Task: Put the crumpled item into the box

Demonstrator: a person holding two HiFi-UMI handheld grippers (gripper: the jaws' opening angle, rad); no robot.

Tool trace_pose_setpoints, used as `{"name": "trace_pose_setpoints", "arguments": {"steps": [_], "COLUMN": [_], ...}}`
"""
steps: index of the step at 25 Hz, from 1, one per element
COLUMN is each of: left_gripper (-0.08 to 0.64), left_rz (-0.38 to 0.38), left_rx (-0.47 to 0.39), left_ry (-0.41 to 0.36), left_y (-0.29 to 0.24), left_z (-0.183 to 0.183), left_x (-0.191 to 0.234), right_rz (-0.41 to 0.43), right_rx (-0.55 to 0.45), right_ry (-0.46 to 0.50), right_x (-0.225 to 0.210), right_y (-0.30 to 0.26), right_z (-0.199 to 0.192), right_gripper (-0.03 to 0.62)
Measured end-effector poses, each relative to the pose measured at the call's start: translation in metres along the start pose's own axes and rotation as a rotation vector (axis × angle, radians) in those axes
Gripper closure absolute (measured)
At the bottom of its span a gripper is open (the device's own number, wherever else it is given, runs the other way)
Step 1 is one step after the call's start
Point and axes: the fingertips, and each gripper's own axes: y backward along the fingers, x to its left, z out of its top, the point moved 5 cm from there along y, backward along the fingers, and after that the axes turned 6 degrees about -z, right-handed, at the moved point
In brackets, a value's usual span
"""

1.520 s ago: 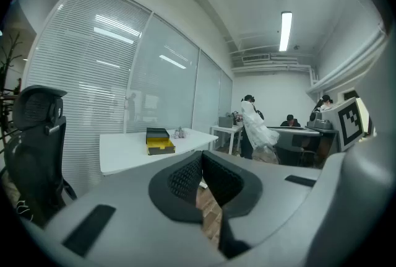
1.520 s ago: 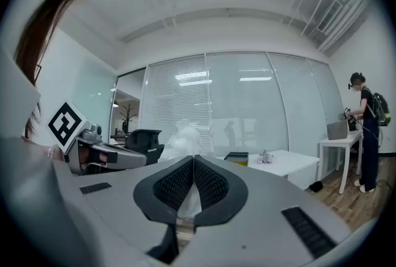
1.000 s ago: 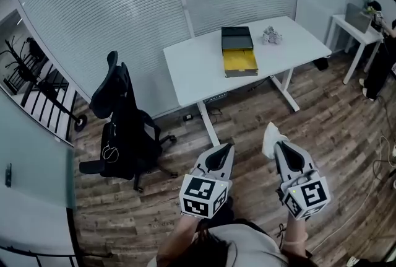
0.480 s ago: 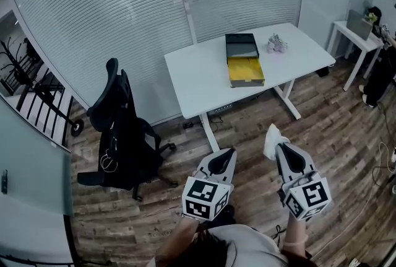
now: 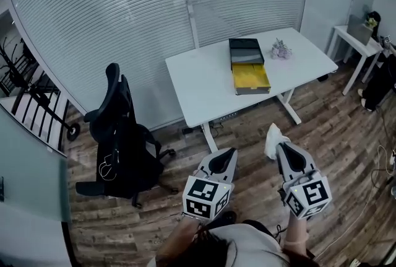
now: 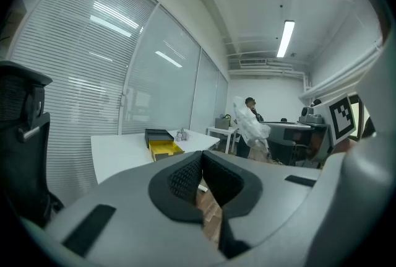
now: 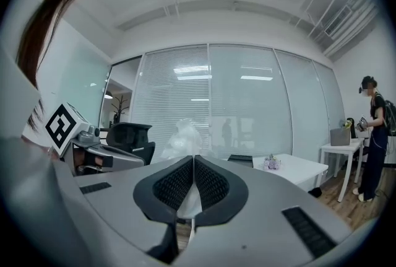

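Note:
My right gripper [image 5: 276,147] is shut on a white crumpled item [image 5: 273,137], which sticks out past its tips; in the right gripper view the item [image 7: 181,139] rises above the closed jaws [image 7: 193,163]. My left gripper [image 5: 226,154] is shut with nothing in it, its jaws [image 6: 201,163] pressed together. Both are held low over the wooden floor, well short of the white table [image 5: 204,80]. On the table lies an open box [image 5: 250,77] with a yellow inside and a dark lid [image 5: 245,49] behind it. From the left gripper view the box [image 6: 162,147] appears far off.
A black office chair [image 5: 120,135] stands left of the table. A small greyish bunch [image 5: 280,49] lies on the table's right end. A glass wall with blinds [image 5: 124,18] runs behind. At the far right are a small white side table [image 5: 356,36] and a person [image 5: 378,77].
The table and box have drifted right and slightly lower in the head view as the view shifts. Both grippers hold the same pose, and the right one still grips the crumpled item.

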Motion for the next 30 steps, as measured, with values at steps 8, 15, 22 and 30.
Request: {"name": "trace_pose_setpoints", "arguments": {"steps": [8,15,22,30], "left_gripper": [0.541,0.541,0.541,0.541], "left_rz": [-0.011,-0.018,-0.005,0.011], "left_rx": [-0.006,-0.01,-0.005,0.008], "left_ry": [0.018,0.022,0.02,0.008], "left_y": [-0.01,-0.022,-0.043,-0.081], "left_z": [0.004,0.002,0.006,0.014], "left_x": [0.024,0.028,0.038,0.052], "right_rz": [-0.009,-0.013,0.002,0.022], "right_rx": [0.037,0.036,0.029,0.028], "right_ry": [0.017,0.02,0.004,-0.018], "right_x": [0.004,-0.004,-0.02,-0.049], "right_y": [-0.021,-0.031,-0.054,-0.083], "right_z": [0.0,-0.001,-0.003,-0.009], "right_gripper": [0.56,0.56,0.56,0.56]}}
